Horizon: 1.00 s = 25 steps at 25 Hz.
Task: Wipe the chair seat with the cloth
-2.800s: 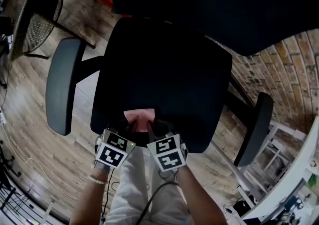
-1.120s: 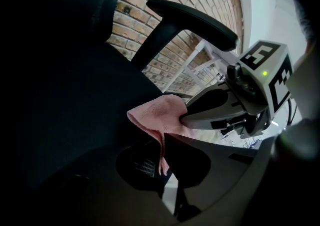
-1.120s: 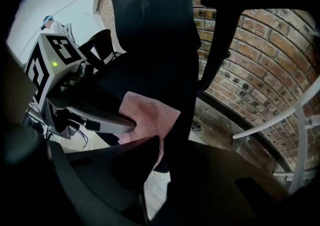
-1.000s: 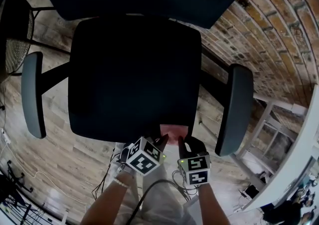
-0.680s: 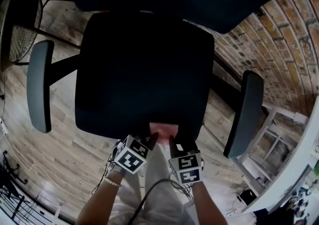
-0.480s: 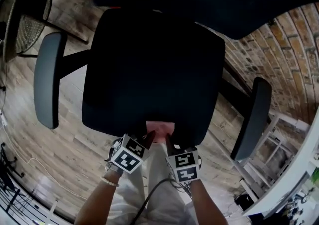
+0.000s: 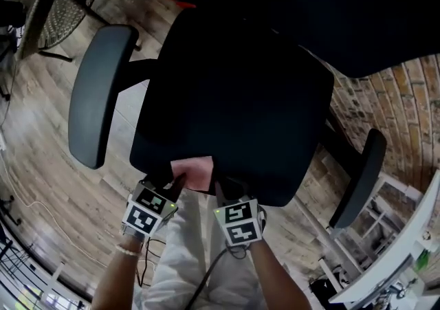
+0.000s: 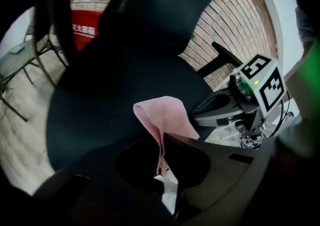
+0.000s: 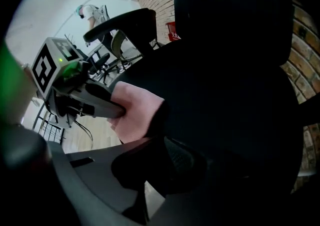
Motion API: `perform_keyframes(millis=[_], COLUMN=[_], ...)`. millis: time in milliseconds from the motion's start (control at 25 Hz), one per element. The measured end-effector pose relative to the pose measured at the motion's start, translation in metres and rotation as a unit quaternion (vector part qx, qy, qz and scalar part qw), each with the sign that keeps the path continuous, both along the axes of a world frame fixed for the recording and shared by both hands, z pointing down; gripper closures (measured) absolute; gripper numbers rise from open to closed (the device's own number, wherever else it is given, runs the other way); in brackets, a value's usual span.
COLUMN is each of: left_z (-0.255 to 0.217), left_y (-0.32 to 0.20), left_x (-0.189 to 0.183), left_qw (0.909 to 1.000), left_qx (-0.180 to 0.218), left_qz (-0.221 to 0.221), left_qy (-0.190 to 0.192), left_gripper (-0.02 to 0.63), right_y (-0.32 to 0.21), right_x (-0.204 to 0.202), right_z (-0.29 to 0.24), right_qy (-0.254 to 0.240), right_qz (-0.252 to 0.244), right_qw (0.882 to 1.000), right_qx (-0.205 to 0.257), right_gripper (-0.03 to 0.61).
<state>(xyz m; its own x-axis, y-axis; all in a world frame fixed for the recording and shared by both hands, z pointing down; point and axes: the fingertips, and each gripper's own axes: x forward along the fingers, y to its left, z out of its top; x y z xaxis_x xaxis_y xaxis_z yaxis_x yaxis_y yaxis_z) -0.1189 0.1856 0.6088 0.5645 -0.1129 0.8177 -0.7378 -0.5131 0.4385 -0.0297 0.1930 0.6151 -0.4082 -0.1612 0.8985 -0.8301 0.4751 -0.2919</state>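
left hand-held gripper (image 8: 161, 142): jaws closed on pink cloth (image 8: 167, 115), fold pinched between them, remainder spread ahead of jaws on chair seat (image 8: 110, 94) at its front edge. right hand-held gripper (image 9: 155, 120): placed just beside left one, jaws drawn together on opposite edge of same cloth. dark seat extended ahead of both; backrest (image 7: 330, 6) beyond it. armrest (image 7: 100, 92) seen outboard of left hand-held gripper, second armrest (image 7: 357, 178) outboard of right. wooden floor (image 7: 41, 157) below.

Office or studio: armrest desk chair (image 7: 234, 95), brick wall (image 7: 399, 92), wood-plank floor (image 7: 41, 150).
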Motion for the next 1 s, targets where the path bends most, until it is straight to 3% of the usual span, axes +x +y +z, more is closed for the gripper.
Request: perform_keyframes(millis=[120, 240, 600, 760, 1000], left_z=[-0.005, -0.008, -0.027, -0.069, -0.183], left_y=[-0.004, -0.008, -0.014, -0.030, -0.061], left_x=[-0.027, -0.040, -0.046, -0.035, -0.021], left_qw=[0.9996, 0.9996, 0.9993, 0.9978, 0.9915], left_qx=[0.007, 0.010, 0.025, 0.055, 0.114], left_qz=[-0.028, -0.024, -0.028, -0.032, -0.048], left_qy=[-0.003, -0.004, 0.007, 0.017, 0.040], left_gripper=[0.586, 0.586, 0.586, 0.586, 0.586], right_y=[-0.003, -0.009, -0.021, -0.039, -0.077], right_x=[0.001, -0.001, -0.005, 0.004, 0.023], right_z=[0.002, -0.003, -0.025, -0.068, -0.180], right_qy=[-0.004, -0.004, -0.003, -0.015, -0.035], right_qz=[0.003, -0.002, -0.008, 0.005, 0.047], right_qw=[1.000, 1.000, 1.000, 0.998, 0.988], right_qx=[-0.006, -0.002, 0.028, 0.066, 0.144], right_gripper=[0.522, 0.522, 0.523, 0.523, 0.523])
